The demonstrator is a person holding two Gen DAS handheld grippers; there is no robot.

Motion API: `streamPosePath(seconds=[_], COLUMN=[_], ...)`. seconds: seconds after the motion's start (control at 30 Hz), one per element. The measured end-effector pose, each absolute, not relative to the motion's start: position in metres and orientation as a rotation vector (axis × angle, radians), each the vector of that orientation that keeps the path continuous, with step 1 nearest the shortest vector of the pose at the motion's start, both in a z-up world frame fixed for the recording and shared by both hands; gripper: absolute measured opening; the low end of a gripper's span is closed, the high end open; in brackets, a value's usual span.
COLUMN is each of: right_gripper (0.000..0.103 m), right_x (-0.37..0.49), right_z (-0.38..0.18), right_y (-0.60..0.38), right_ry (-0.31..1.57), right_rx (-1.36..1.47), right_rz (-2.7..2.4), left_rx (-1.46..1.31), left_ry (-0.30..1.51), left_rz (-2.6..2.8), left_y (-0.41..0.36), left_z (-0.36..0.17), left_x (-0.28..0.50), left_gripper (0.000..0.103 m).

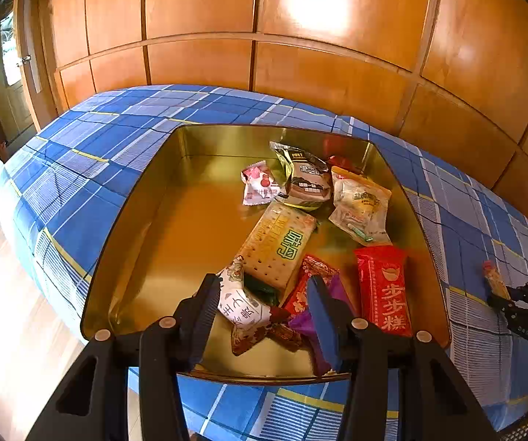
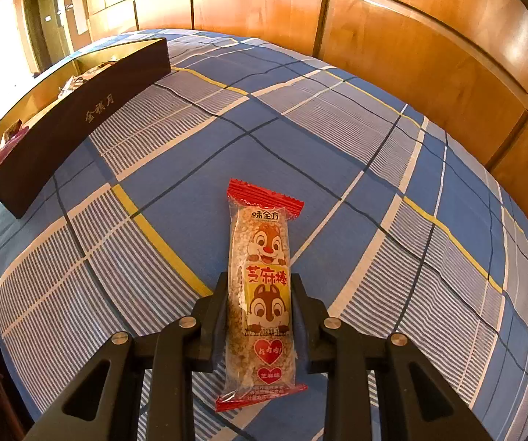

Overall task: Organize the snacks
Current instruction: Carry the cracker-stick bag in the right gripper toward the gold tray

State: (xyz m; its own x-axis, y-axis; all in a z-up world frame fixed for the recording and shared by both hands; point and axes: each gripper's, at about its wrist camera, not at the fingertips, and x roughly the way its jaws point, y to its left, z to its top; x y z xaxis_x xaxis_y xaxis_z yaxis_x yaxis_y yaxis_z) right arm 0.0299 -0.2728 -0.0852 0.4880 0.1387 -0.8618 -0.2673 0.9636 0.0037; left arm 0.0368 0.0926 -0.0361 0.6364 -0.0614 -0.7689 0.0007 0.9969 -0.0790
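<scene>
Glossy orange-brown wood panels (image 2: pixel 429 55) stand behind a bed (image 2: pixel 337 147) covered with a soft blue plaid sheet with white stripes and thin yellow lines. On the sheet sits a shallow rectangular tin (image 1: pixel 131 220), shiny gold inside and dark outside, with crinkled snack packets lying mostly in its right half; among them are a flat cracker pack (image 1: pixel 278 246) and a red packet (image 1: pixel 383 286). The left gripper (image 1: pixel 264 290) is over the near edge of the tin with its 2 fingers apart, holding nothing. The right gripper (image 2: pixel 260 286) is clamped on a sesame bar (image 2: pixel 260 294), a long clear wrapper with red crimped ends and grainy content. Its long axis runs along the fingers and its far end points away, above the sheet and well apart from the tin.
</scene>
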Motion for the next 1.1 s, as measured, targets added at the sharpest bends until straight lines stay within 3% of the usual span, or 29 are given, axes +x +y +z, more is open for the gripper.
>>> streamPosePath(seconds=[0.83,1.1], right_gripper=[0.029,0.029], right_x=[0.027,0.034], right_z=[-0.086,-0.051], right_y=[-0.269,-0.241], right_ry=[1.070,1.037], right_rx=[-0.017,0.170], right_rz=[0.057,0.149], left_rx=[-0.091,-0.130], left_ry=[0.849,0.820], left_rz=[0.000,0.061], left_y=[0.104,0.130], left_z=[-0.035,-0.029], left_x=[0.030,0.030], left_gripper=[0.055,0.056])
